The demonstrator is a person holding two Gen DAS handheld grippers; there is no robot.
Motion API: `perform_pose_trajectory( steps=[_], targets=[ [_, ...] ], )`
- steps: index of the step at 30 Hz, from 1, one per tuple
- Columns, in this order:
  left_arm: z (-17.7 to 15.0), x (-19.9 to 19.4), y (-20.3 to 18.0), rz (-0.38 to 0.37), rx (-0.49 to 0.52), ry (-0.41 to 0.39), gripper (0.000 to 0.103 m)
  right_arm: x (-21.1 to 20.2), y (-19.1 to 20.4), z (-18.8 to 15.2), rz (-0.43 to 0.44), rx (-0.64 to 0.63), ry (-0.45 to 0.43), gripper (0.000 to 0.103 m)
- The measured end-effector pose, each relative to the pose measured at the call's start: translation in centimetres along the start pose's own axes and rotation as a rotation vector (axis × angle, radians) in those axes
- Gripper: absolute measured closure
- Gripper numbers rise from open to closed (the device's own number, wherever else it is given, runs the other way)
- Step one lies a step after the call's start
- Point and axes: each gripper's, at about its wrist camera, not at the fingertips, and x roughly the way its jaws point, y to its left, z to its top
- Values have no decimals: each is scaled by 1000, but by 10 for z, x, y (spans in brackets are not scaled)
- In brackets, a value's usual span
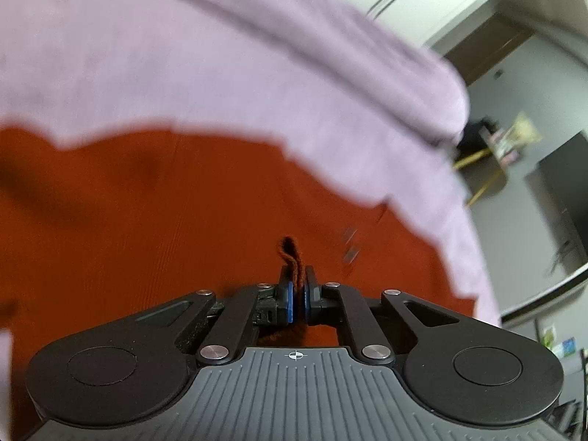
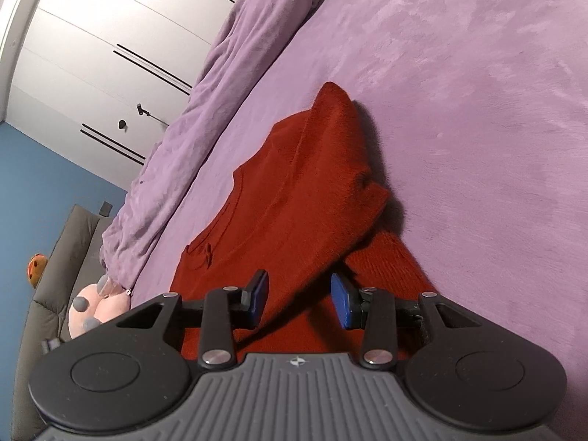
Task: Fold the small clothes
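Now the left gripper (image 1: 297, 294) is clenched on a fold of the red sweater (image 2: 294, 198); the right gripper (image 2: 299, 299) hovers released above it, over the purple bedspread (image 2: 459, 92).

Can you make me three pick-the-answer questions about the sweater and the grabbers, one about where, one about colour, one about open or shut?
1. Where does the sweater lie?
A. on the bed cover
B. on a chair
C. on the floor

2. What colour is the sweater?
A. blue
B. red
C. green

3. How is the right gripper?
A. shut on a sock
B. shut on the sweater
C. open

Answers:
1 A, purple cover lies all around it.
2 B, its knit is rusty red in both views.
3 C, a wide gap shows between its blue pads, while the left gripper pinches sweater fabric.
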Motion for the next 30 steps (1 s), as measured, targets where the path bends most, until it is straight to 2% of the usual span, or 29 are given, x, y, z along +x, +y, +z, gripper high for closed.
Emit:
perform_pose_trajectory(
  steps=[2, 5, 9, 12, 13, 14, 16, 19, 22, 25, 30],
  targets=[
    [15, -15, -8, -20, 6, -68, 96, 5, 3, 3, 0, 3, -4, 65],
    [32, -36, -12, 25, 69, -163, 96, 13, 5, 8, -4, 16, -22, 65],
    [38, -40, 2, 134, 108, -157, 96, 27, 9, 14, -3, 32, -42, 67],
    [36, -28, 16, 180, 106, -108, 96, 38, 14, 16, -48, -4, -45, 84],
    [33, -22, 18, 195, 111, -94, 96, 40, 16, 17, -71, -23, -47, 94],
    [30, -17, 19, 210, 116, -80, 96, 42, 18, 17, -104, -48, -51, 97],
    [25, -5, 18, 214, 132, -56, 96, 41, 23, 15, -159, -108, -78, 98],
    [12, -5, 20, 201, 174, -41, 96, 34, 36, 9, -255, -246, -165, 98],
    [11, 1, 13, 226, 229, -52, 96, 40, 41, 4, -310, -331, -150, 98],
    [16, -6, 9, 207, 233, -94, 96, 36, 46, 2, -291, -386, -106, 94],
    [25, -28, -2, 165, 279, -219, 96, 14, 52, 2, -241, -423, -102, 91]
  ],
)
